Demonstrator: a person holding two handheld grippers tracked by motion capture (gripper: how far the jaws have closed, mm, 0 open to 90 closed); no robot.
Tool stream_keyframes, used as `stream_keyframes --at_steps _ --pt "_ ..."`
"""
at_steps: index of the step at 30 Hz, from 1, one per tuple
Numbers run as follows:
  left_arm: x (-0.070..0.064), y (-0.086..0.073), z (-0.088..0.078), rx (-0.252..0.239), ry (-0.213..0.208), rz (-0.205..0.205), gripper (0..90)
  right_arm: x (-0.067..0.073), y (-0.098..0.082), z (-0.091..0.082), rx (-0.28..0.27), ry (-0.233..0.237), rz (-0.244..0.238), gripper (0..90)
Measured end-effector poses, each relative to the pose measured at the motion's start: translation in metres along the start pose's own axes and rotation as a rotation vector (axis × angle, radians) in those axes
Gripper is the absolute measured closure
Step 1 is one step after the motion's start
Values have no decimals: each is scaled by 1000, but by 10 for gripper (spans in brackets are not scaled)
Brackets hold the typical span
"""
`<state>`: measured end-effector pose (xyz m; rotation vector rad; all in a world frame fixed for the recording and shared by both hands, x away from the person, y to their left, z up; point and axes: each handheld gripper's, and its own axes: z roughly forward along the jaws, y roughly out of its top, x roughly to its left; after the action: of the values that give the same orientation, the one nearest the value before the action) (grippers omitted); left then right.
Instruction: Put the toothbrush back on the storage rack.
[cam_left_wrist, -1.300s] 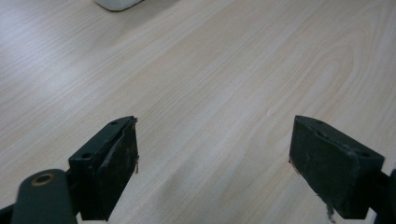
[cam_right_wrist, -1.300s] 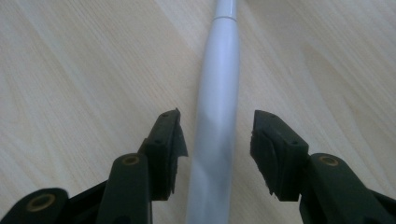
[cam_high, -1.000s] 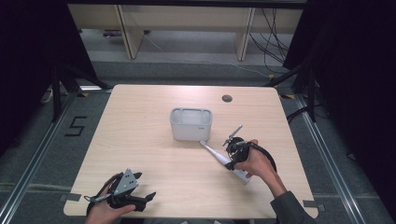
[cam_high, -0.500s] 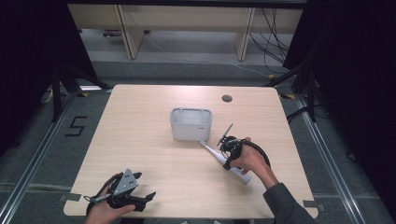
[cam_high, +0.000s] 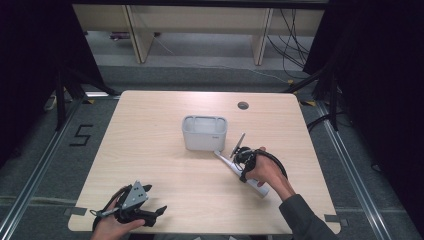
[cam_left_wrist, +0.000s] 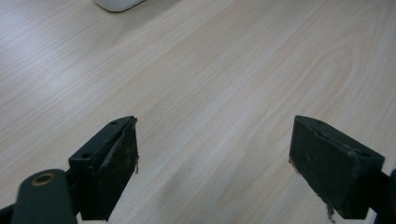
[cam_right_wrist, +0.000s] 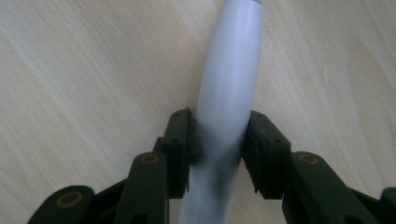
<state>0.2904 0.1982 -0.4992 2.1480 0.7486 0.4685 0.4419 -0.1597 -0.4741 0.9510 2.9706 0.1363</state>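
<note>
Right gripper view, jaws closing, seemingly pinching white handle (cam_right_wrist: 229, 93)

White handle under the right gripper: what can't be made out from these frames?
- white handle: right gripper view cuts off both ends.
- Its middle, high view: hidden by the right gripper and hand.
- grey bin: inside too small to tell contents.

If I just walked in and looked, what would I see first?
First, the right gripper, whose black jaws have just been closing around a smooth white handle lying on the wooden table, right of the middle. Just behind it stands a white bin, near the table's centre. The left gripper waits wide open at the near left edge, holding nothing.
</note>
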Motion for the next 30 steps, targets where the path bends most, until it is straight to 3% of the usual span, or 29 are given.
stream_keyframes --at_steps 3,6,9,12,13,15,22,25,27,30 --pt "0 1 -1 3 3 8 151 1 5 1 36 -25 -6 644" --pt "-1 0 0 -8 -2 -8 151 2 7 1 55 -21 6 649" --pt "0 0 -1 1 7 5 151 2 10 1 89 -37 -24 658" --pt "0 0 0 3 -4 6 151 6 12 1 81 -24 9 661" --pt "0 0 0 0 -2 6 151 4 12 1 98 -49 -28 661" --pt "0 0 0 2 -3 6 151 3 12 2 91 -43 -48 661" --pt "-1 0 1 -10 -4 -10 151 4 14 2 108 -57 -49 664" --pt "1 1 -1 8 7 14 151 4 12 2 96 -49 -41 664" --pt "1 0 0 -5 21 10 151 4 11 1 97 -49 -36 665" --pt "-1 0 0 -10 -3 -11 151 3 8 1 77 -44 -47 665"
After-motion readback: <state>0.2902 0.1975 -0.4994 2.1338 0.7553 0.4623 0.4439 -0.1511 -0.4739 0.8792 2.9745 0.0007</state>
